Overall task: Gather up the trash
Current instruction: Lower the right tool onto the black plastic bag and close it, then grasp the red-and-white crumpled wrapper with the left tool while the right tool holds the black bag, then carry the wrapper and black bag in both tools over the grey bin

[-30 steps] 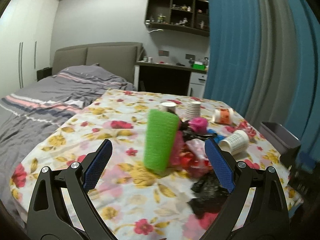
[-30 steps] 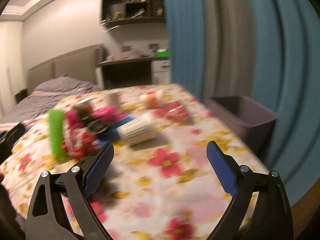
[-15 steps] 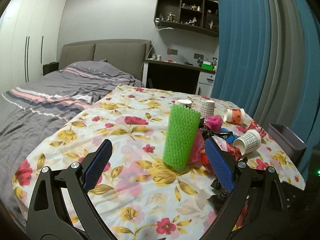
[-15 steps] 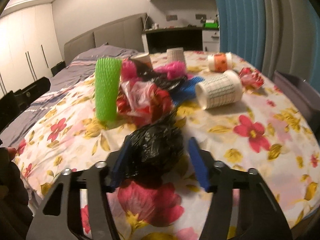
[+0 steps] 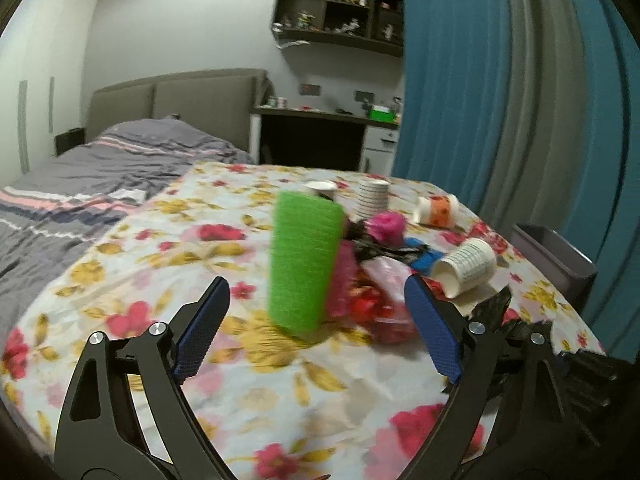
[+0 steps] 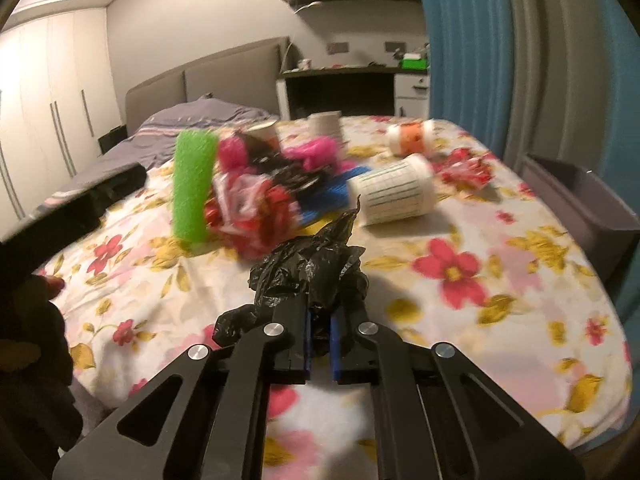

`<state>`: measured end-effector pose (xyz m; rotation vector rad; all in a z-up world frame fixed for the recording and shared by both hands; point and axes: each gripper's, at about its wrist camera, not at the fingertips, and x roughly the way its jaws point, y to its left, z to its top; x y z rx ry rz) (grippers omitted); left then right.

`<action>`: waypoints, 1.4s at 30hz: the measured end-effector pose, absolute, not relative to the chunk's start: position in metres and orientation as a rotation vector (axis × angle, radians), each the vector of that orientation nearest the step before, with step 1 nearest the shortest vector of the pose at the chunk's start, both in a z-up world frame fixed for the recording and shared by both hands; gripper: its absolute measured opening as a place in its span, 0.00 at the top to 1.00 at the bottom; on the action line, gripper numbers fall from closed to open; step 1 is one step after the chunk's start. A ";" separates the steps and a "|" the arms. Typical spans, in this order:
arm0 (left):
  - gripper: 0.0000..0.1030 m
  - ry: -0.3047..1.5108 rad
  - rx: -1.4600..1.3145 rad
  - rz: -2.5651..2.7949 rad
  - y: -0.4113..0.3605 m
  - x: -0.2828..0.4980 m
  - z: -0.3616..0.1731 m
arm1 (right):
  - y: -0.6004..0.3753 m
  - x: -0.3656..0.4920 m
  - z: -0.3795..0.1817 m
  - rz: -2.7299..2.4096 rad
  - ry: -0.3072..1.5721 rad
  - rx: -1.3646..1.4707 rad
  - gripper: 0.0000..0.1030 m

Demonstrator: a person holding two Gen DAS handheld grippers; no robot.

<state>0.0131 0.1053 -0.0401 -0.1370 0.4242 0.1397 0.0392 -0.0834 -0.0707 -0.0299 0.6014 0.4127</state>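
Trash lies heaped on a table with a flowered cloth [image 5: 248, 364]. A green foam net sleeve [image 5: 304, 264] stands upright, with red and pink wrappers [image 5: 376, 300] beside it. My left gripper [image 5: 316, 328] faces the sleeve from the near side; its jaws are closing, wide apart, with nothing touching the pads. In the right wrist view my right gripper [image 6: 320, 332] is shut on a crumpled black plastic bag [image 6: 312, 272] near the table's front. The same green foam net sleeve [image 6: 192, 184] stands at the left there.
Paper cups lie on their sides: a checked one [image 6: 392, 192] and an orange one [image 6: 412, 138]. A grey bin [image 6: 580, 200] stands at the table's right edge by blue curtains [image 5: 480, 100]. A bed [image 5: 100, 176] lies to the left.
My right gripper closed from wide open onto the black bag. My left gripper dropped a little toward the green sleeve and its jaws narrowed slightly.
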 end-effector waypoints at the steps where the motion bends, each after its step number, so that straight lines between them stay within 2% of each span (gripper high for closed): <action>1: 0.20 0.434 -0.136 0.130 0.102 0.018 -0.042 | -0.089 0.039 -0.067 0.402 0.590 -0.025 0.92; 7: 0.41 0.523 -0.117 0.101 0.083 0.051 -0.061 | -0.108 0.041 -0.060 0.368 0.562 -0.010 0.92; 12: 0.48 0.617 -0.156 0.068 0.081 0.066 -0.074 | -0.118 0.044 -0.063 0.359 0.569 0.004 0.92; 15: 0.56 0.650 -0.161 0.053 0.080 0.072 -0.079 | -0.120 0.047 -0.061 0.357 0.568 0.014 0.92; 21: 0.76 0.692 -0.168 0.047 0.080 0.080 -0.085 | -0.124 0.050 -0.060 0.357 0.570 0.028 0.92; 23: 0.86 0.693 -0.169 0.041 0.080 0.080 -0.085 | -0.125 0.050 -0.060 0.356 0.569 0.028 0.92; 29: 0.91 0.664 -0.161 0.031 0.077 0.074 -0.079 | -0.129 0.050 -0.058 0.350 0.566 0.033 0.92; 42: 0.92 0.496 -0.195 -0.018 0.081 0.033 -0.019 | -0.147 0.048 -0.042 0.315 0.525 0.041 0.92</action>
